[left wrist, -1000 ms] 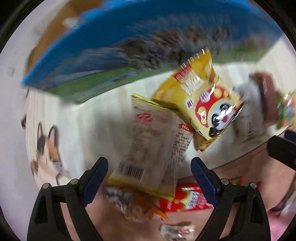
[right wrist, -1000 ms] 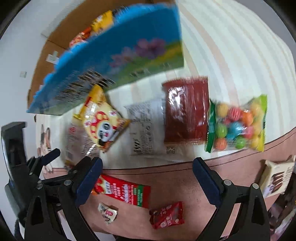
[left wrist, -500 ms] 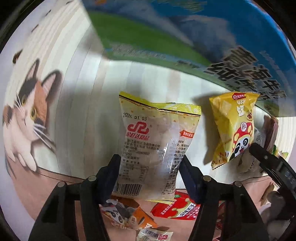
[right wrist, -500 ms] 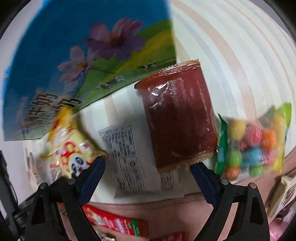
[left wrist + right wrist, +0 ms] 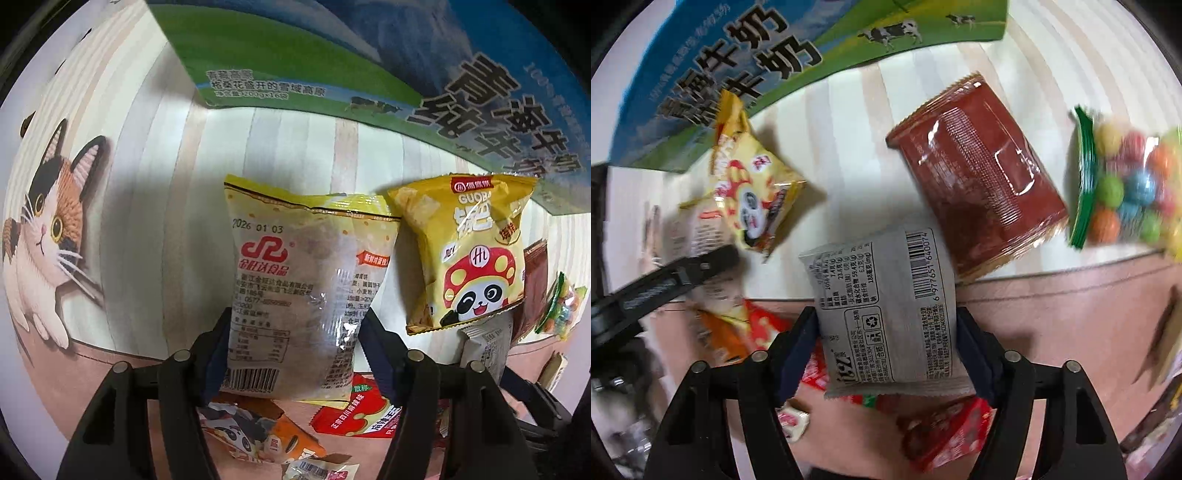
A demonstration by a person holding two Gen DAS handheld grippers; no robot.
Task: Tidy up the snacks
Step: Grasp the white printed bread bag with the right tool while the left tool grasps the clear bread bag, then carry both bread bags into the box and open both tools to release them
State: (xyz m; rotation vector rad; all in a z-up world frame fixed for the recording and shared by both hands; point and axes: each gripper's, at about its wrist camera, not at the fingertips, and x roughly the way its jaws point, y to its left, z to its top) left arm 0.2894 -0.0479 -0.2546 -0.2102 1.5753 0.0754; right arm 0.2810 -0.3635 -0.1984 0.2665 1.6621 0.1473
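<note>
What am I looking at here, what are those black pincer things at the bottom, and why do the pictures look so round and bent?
No robot here: a person holds a pair of black tongs in each hand, and each pair carries a wide-angle camera looking out along its two fingers, hence the round, bent pictures. One picture comes from the left tongs, the other from the right tongs.

The left tongs are closed on a clear yellow-edged packet. The right tongs are closed on a grey packet.

On the cat-print mat lie a yellow panda snack bag, a dark red packet, a bag of coloured candy balls and smaller red wrappers near the tongs. Behind stands a blue and green milk carton box.
</note>
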